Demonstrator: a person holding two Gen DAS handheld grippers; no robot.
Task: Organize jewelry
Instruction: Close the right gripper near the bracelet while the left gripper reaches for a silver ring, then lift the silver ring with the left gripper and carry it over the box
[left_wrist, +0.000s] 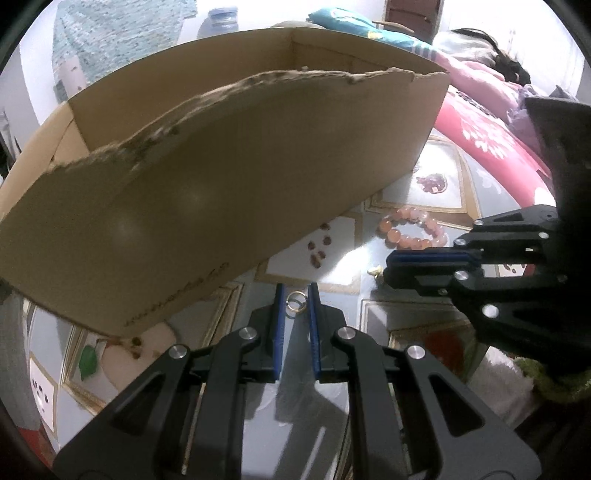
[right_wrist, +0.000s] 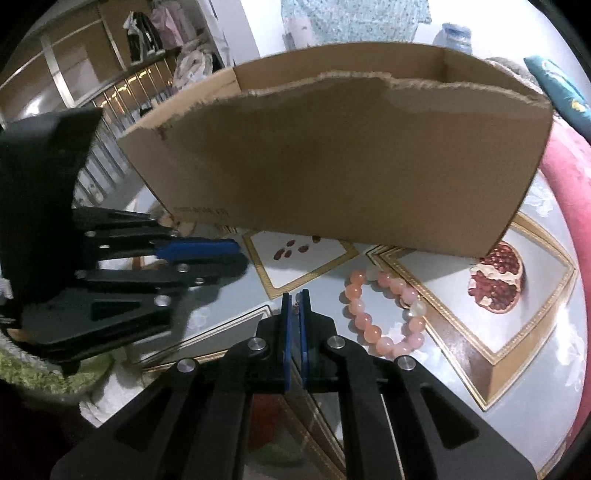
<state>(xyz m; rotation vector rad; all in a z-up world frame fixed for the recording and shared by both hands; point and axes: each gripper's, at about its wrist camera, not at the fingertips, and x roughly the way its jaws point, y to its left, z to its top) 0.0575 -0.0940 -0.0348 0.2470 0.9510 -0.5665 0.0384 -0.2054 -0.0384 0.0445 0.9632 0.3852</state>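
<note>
My left gripper (left_wrist: 296, 291) is shut on a thin gold ring (left_wrist: 296, 303), which sits upright between its blue pads just above the tabletop. My right gripper (right_wrist: 295, 295) is shut on a tiny gold piece (right_wrist: 295, 305) pinched at its tips. The same piece (left_wrist: 375, 271) shows at the right gripper (left_wrist: 389, 266) in the left wrist view. The left gripper (right_wrist: 240, 256) appears side-on at the left of the right wrist view. A pink bead bracelet (right_wrist: 384, 314) (left_wrist: 410, 229) lies on the table, right of both grippers. Behind everything stands an open cardboard box (left_wrist: 221, 184) (right_wrist: 332, 166) with a torn rim.
The glossy table cover (right_wrist: 461, 266) is printed with gold frames and pomegranates. A pink-red blanket (left_wrist: 491, 144) lies beyond the table's right edge. Green fuzzy fabric (right_wrist: 33, 373) sits under the left gripper's side.
</note>
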